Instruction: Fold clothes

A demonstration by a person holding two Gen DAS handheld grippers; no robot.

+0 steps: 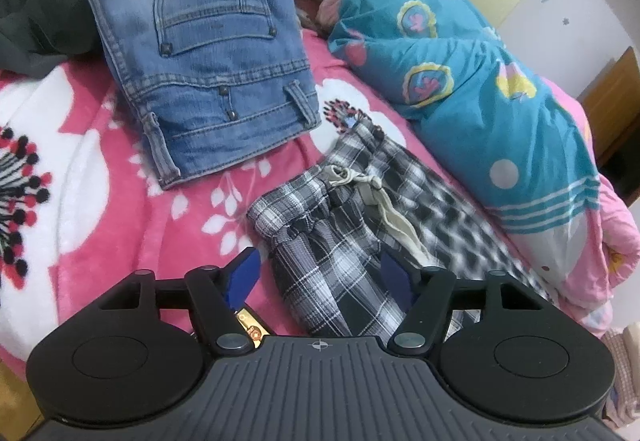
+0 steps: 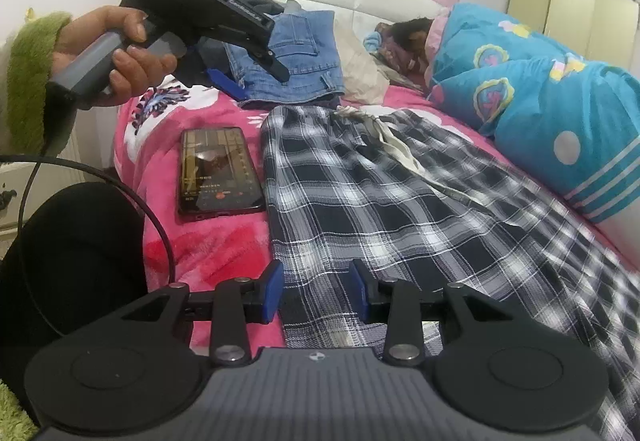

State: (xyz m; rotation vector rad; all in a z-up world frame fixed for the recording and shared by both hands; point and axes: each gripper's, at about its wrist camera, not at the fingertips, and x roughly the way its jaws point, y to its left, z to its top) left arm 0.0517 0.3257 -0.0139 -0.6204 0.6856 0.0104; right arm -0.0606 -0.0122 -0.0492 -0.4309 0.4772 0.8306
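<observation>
Left wrist view: left gripper (image 1: 318, 277) open above plaid pyjama trousers (image 1: 340, 241), empty, poised for the waistband; folded jeans (image 1: 208, 57) set aside. Right wrist view: right gripper (image 2: 316, 291) part-open over trousers (image 2: 400, 209), gripping nothing; smartphone (image 2: 218, 169) beside.

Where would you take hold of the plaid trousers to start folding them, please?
Probably at the waistband of the plaid trousers, near the drawstring, coming from the phone side: that edge lies flat and free, while the quilt crowds the other.
</observation>
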